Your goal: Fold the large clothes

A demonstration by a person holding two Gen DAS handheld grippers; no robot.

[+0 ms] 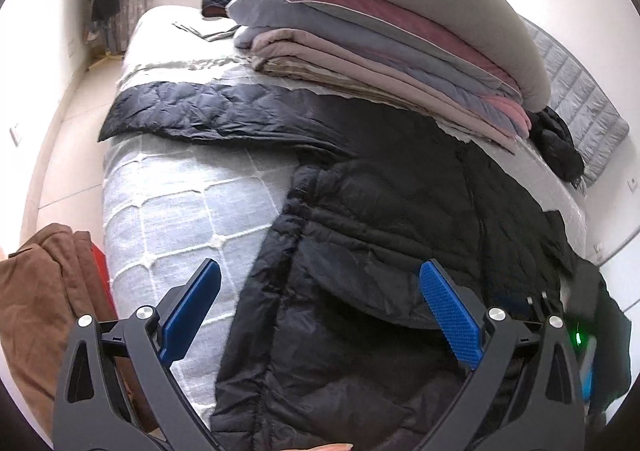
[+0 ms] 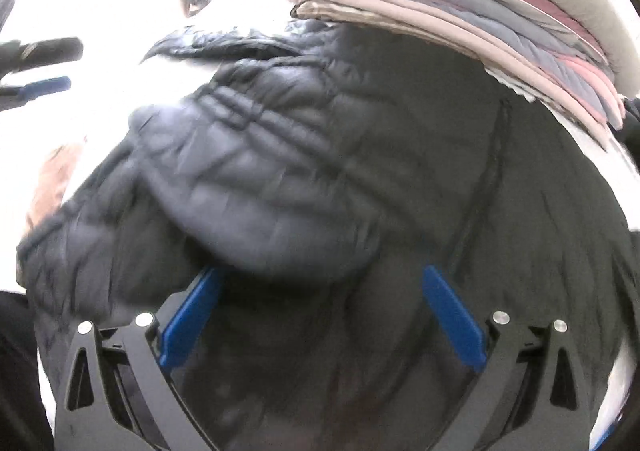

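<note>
Left gripper (image 1: 320, 307) spread wide, empty, above the black puffer jacket (image 1: 392, 235) lying flat on the quilted mattress (image 1: 176, 211), one sleeve out sideways. Right gripper (image 2: 320, 307) also wide, low over jacket, view blurred. Folded blankets (image 1: 400, 35) stacked behind.

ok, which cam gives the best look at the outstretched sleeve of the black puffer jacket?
Left wrist. The black quilted puffer jacket is sharp there, and its sleeve lies flat across the white quilted mattress, visible along its length. Right wrist is motion-blurred and too close: only a foreshortened strip of the sleeve shows against blown-out white.
</note>
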